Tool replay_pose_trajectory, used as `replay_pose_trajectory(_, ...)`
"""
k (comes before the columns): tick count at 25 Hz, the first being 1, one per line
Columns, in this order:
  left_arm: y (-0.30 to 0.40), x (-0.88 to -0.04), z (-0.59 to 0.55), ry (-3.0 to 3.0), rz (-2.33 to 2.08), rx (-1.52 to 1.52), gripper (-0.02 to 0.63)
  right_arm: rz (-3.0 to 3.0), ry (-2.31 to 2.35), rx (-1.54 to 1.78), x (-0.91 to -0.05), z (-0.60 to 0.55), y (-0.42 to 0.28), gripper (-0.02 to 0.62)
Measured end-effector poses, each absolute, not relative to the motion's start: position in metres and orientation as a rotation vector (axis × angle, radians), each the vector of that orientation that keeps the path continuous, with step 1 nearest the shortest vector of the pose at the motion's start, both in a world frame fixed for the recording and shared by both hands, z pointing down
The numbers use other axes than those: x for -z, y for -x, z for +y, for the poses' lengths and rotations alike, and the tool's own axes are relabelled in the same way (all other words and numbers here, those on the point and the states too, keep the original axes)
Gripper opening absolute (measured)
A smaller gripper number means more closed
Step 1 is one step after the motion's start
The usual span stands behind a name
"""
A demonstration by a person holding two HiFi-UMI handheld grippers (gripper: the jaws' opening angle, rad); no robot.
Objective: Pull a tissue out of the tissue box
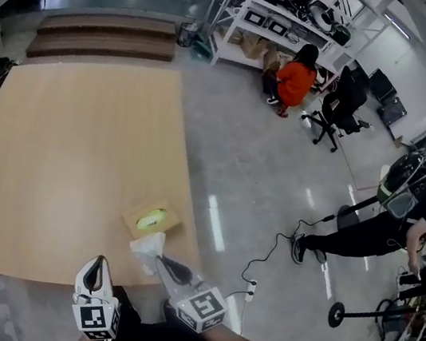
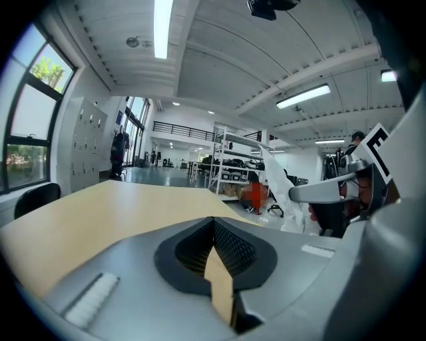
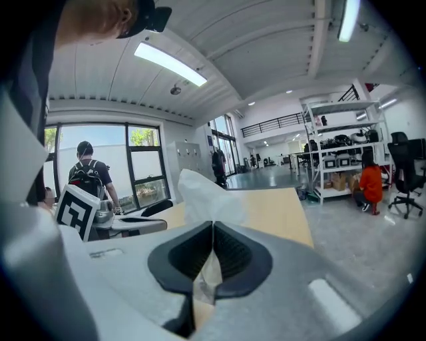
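A tan tissue box (image 1: 153, 219) with a green-rimmed slot lies near the front right corner of the wooden table (image 1: 72, 142). My right gripper (image 1: 159, 260) hangs just in front of the box, shut on a white tissue (image 1: 148, 245) that stands free above the table. In the right gripper view the tissue (image 3: 203, 196) sticks up past the closed jaws of the right gripper (image 3: 212, 226). My left gripper (image 1: 99, 262) hovers over the table's front edge, left of the right one, shut and holding nothing. From the left gripper view (image 2: 213, 223), the tissue (image 2: 276, 186) hangs off to the right.
A person in orange (image 1: 295, 78) crouches by white shelves (image 1: 279, 15) beyond the table. A black office chair (image 1: 342, 98) stands near them. Another person (image 1: 397, 229) bends over at the right, with a cable (image 1: 267, 256) and a stand (image 1: 371, 314) on the floor.
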State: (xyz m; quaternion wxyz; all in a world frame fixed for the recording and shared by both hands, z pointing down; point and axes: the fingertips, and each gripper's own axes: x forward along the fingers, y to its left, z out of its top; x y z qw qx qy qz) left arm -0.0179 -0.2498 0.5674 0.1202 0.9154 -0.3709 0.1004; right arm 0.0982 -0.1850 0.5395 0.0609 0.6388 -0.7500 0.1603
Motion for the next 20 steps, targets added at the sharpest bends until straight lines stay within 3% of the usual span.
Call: replay_pose_trajectory(20,-0.012,-0.51,-0.125,-2.561,-1.421,-0.362,0.018,-2.571,-1.68,-0.42,-0.519,-0.096,-0.113,-0.003)
